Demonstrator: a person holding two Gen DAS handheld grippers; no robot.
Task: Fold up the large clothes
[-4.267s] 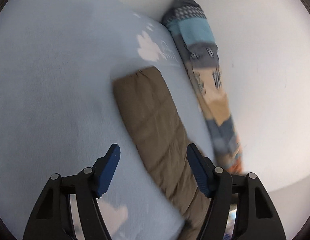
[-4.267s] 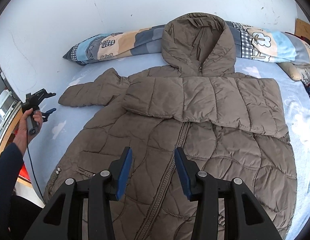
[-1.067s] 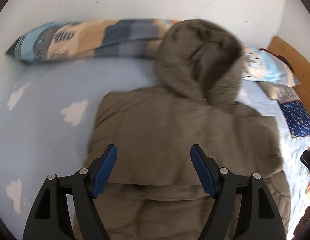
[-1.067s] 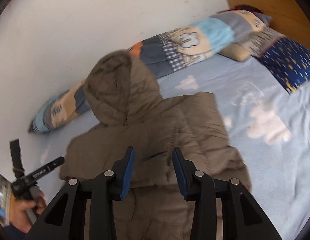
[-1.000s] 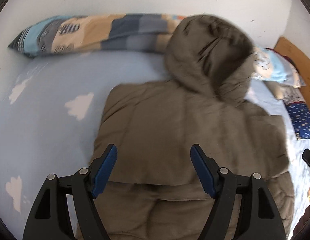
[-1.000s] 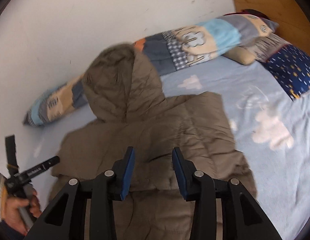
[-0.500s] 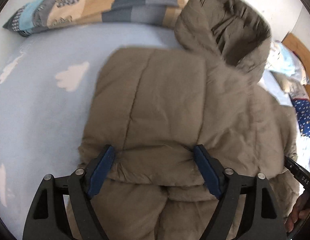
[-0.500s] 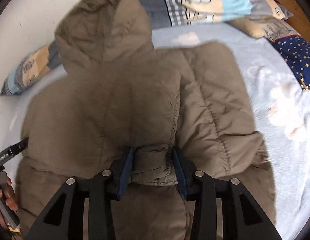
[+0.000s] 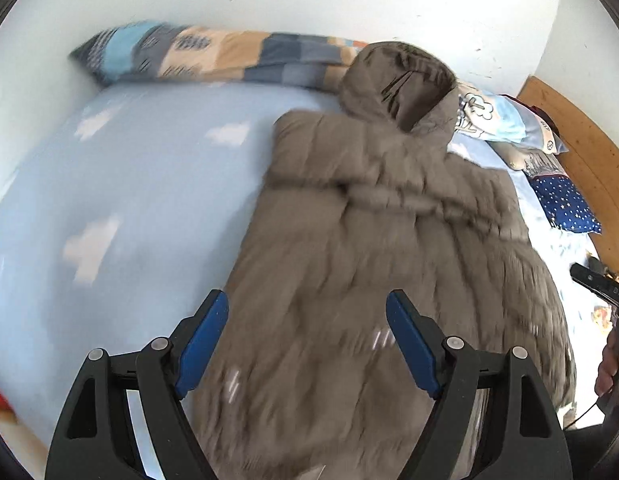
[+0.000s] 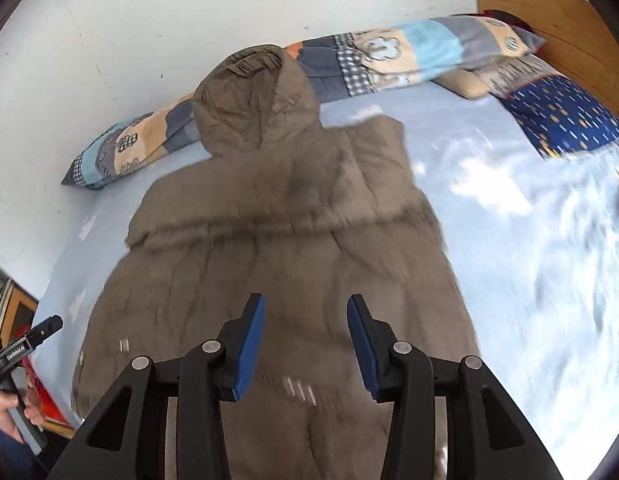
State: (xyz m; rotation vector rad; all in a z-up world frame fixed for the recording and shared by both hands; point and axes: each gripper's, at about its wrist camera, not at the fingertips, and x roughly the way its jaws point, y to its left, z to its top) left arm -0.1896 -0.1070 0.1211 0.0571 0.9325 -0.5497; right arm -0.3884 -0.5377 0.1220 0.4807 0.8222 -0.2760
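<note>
My left gripper point(image 9: 307, 340) hangs above the brown hooded coat point(image 9: 389, 264), fingers spread wide with nothing between them. My right gripper point(image 10: 305, 346) is also above it, fingers apart and empty. The coat fills the middle of both frames, lying on the light blue bed point(image 10: 509, 248), both sleeves folded across its chest, hood point(image 10: 255, 96) up against the patchwork bolster point(image 10: 389, 60) along the white wall. A navy pillow point(image 10: 565, 120) sits at upper right of the right view.
</note>
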